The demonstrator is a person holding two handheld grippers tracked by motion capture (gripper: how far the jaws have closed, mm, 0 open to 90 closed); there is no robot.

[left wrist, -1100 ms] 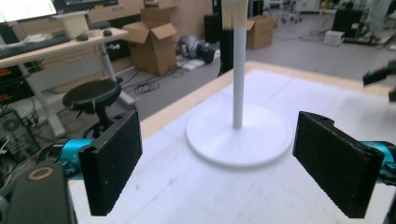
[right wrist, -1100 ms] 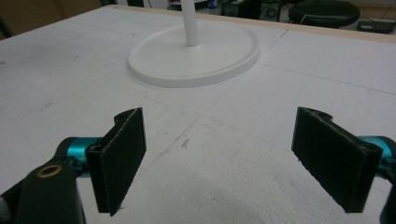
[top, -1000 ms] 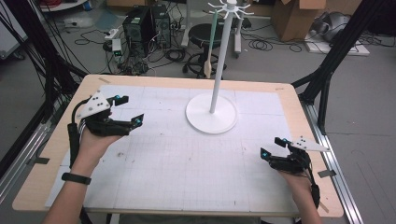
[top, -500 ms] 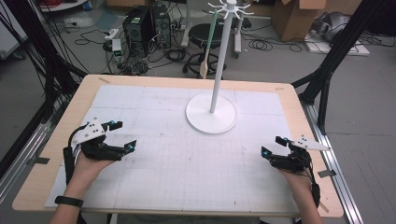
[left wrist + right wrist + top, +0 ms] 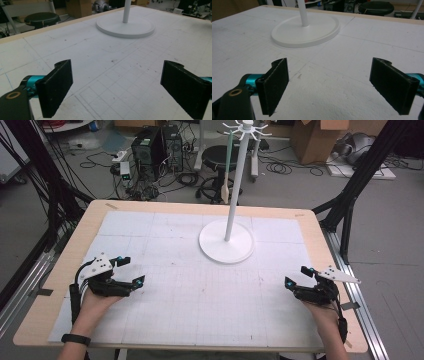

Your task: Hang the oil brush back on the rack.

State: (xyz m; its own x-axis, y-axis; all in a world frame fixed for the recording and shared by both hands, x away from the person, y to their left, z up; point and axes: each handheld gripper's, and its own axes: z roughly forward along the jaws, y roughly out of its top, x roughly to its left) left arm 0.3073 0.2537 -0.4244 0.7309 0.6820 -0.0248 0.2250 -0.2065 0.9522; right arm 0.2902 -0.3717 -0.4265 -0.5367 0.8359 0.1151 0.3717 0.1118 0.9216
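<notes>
table (image 5: 320, 245) is a wood-edged top with a white gridded mat (image 5: 165, 240) covering nearly all of it. white stand (image 5: 226, 241) sits on the mat toward the far edge, a bit right of centre: round flat base, thin upright pole, ring of small hooks at the top. a pale utensil hangs from one hook on the far side, over the far edge. left gripper view shows the stand base (image 5: 125, 26) ahead and to the right; right gripper view shows it (image 5: 305, 31) ahead and to the left. left gripper (image 5: 128, 271) is low over the mat near the left edge, toward the near-left corner, jaws pointing right. left jaws have just been opening, now wide apart, nothing between them. right gripper (image 5: 296, 276) is near the right edge, toward the near-right corner, jaws pointing left, also wide apart, nothing between. both are well apart from the stand, one on each side of it.
</notes>
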